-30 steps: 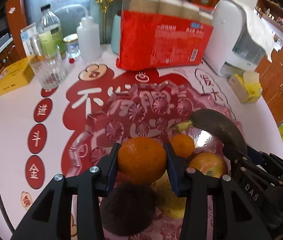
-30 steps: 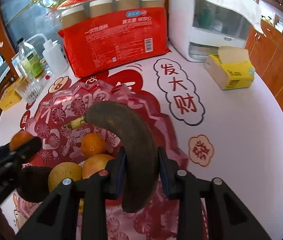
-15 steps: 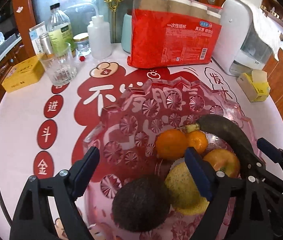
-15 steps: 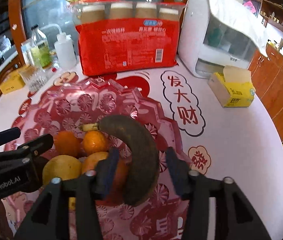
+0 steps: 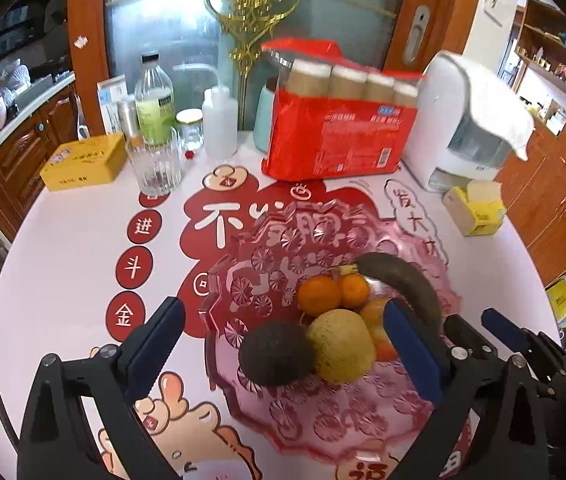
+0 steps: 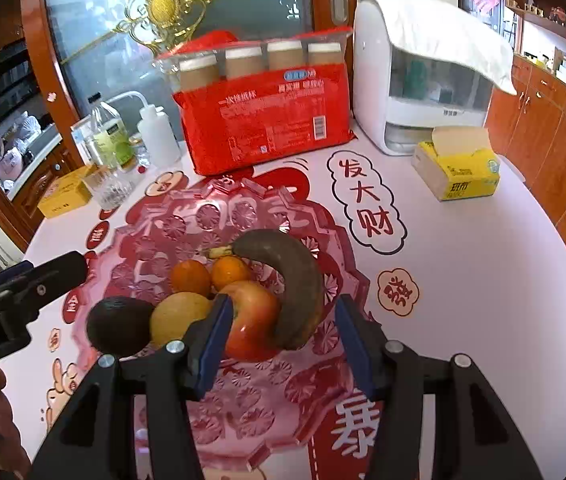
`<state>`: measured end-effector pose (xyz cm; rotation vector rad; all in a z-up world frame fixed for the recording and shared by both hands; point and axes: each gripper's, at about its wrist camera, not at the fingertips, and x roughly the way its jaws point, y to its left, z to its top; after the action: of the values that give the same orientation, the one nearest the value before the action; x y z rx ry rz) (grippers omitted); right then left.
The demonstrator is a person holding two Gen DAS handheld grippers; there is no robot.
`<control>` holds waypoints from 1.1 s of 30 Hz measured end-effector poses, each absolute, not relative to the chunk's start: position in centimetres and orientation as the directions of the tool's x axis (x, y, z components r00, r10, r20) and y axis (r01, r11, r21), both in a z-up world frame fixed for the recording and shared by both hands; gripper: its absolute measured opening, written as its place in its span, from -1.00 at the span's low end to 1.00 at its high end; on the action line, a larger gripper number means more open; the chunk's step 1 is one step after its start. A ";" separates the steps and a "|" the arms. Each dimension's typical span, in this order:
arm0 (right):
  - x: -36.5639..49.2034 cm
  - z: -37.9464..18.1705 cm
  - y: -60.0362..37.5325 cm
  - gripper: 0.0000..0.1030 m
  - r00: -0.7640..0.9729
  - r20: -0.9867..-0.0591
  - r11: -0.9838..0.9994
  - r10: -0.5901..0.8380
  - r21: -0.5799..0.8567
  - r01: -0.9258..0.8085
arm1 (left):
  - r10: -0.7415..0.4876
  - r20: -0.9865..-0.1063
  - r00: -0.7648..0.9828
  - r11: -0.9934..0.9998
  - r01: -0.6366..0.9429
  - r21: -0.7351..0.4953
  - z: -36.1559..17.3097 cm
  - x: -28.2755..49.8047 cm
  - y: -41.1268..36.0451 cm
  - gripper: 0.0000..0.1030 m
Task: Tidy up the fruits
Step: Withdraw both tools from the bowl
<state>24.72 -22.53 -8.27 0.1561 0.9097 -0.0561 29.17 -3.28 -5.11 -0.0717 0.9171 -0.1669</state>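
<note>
While your left gripper spreads empty and your right gripper hangs parted, all fruit – banana included – sits in the pink glass dish; withdraw clear – nothing appears left to gather.

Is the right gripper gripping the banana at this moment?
No: in the right wrist view the right gripper stands open, its blue pads clear of the banana, which lies in the pink dish against the apple.
</note>
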 end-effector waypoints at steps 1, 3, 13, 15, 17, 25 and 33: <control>24.4 -7.9 -22.5 0.04 0.619 -0.785 0.987 0.022 0.116 0.112 | -0.174 -0.778 0.604 0.985 0.114 -0.132 -4.5 28.6 -3.3 0.92; 23.6 -6.9 -22.4 0.04 0.631 -0.775 0.986 0.032 0.127 0.106 | -0.179 -0.768 0.615 0.984 0.116 -0.136 -3.5 27.5 -3.2 0.93; 19.7 -2.7 -21.9 0.04 0.681 -0.730 0.987 0.059 0.142 0.068 | -0.175 -0.743 0.646 0.984 0.104 -0.142 1.0 22.4 -2.4 0.98; 18.9 -2.2 -21.8 0.04 0.684 -0.727 0.988 0.061 0.141 0.062 | -0.169 -0.744 0.646 0.985 0.101 -0.137 1.5 21.5 -2.2 0.98; 18.0 -1.7 -21.6 0.04 0.685 -0.726 0.989 0.061 0.136 0.056 | -0.159 -0.749 0.643 0.987 0.100 -0.123 1.7 20.5 -2.2 0.98; 14.4 -0.7 -21.0 0.04 0.686 -0.722 0.990 0.089 0.141 0.020 | -0.142 -0.778 0.612 0.990 0.106 -0.097 1.1 15.8 -2.0 0.98; 10.6 -0.1 -20.8 0.04 0.690 -0.716 0.990 0.107 0.143 -0.005 | -0.144 -0.782 0.607 0.990 0.096 -0.108 1.2 11.7 -1.0 0.98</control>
<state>10.59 -20.78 -0.09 0.1334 0.8071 0.0630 11.66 -1.02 1.19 -0.0565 0.9084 -0.1388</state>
